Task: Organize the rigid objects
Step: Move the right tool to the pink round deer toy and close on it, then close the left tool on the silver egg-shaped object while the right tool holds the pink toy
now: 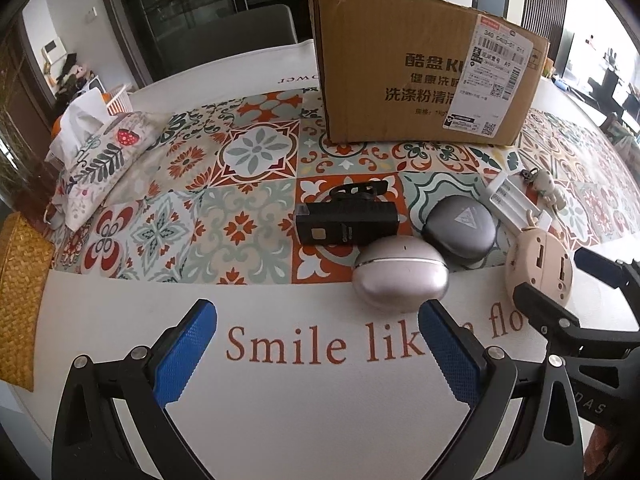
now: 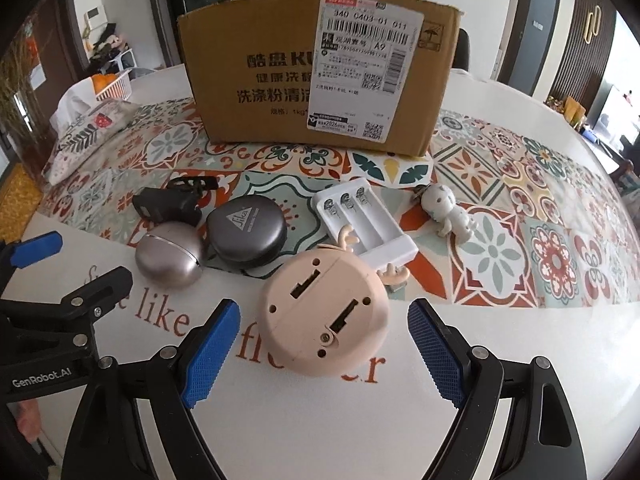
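A cardboard box (image 1: 420, 76) (image 2: 316, 80) stands at the back of the patterned tablecloth. In front of it lie a black clip-on device (image 1: 346, 220) (image 2: 166, 202), a silver oval case (image 1: 400, 274) (image 2: 168, 256), a dark grey round case (image 1: 460, 228) (image 2: 248, 232), a white battery charger (image 2: 368, 224) (image 1: 514, 200), a white figurine (image 2: 450, 212) (image 1: 550, 188) and a peach round gadget with antlers (image 2: 324, 320) (image 1: 538, 268). My left gripper (image 1: 318, 354) is open over bare cloth, just short of the silver case. My right gripper (image 2: 324, 354) is open, its blue pads (image 2: 212, 354) flanking the peach gadget's near edge without touching.
A floral tissue pouch (image 1: 102, 160) (image 2: 86, 134) lies at the left of the table, a woven mat (image 1: 18, 300) at the left edge. A chair back (image 1: 240, 36) stands behind the table. White cloth with red lettering (image 1: 288, 344) fills the near side.
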`<state>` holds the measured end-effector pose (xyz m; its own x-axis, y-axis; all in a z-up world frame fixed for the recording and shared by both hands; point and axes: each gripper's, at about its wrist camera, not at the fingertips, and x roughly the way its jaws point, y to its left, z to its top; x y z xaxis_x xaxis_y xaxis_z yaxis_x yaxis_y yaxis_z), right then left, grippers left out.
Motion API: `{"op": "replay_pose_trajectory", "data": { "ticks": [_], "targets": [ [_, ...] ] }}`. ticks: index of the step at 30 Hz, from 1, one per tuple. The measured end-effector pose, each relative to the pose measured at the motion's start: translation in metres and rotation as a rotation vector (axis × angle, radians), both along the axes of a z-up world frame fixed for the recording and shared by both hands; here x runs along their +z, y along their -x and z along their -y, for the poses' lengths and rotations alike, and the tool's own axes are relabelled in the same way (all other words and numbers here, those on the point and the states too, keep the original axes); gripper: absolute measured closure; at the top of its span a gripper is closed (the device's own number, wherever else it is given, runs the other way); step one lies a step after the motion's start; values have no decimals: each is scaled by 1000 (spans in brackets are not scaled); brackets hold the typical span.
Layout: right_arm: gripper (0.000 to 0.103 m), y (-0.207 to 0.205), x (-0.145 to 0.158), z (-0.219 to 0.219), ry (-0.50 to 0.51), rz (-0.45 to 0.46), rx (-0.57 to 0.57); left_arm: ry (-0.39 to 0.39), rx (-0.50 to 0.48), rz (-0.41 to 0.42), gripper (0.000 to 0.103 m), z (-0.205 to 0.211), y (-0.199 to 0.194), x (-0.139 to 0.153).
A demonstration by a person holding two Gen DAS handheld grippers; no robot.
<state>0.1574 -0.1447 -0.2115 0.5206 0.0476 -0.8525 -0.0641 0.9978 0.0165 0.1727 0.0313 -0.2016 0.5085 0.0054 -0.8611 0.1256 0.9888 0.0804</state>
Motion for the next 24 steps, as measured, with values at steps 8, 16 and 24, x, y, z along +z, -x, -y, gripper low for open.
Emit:
{"op": "replay_pose_trajectory", "data": {
  "ticks": [8, 16, 24],
  "targets": [
    [17, -10, -11, -1, -16, -3, -2, 27, 10, -7, 0, -3, -5, -8],
    [26, -12, -21, -4, -8, 4, 0, 14, 14, -21, 0, -6, -7, -17],
    [29, -11, -22, -3, -11, 22, -5, 18, -7, -22, 0, -2, -8, -17]
  ]
}}
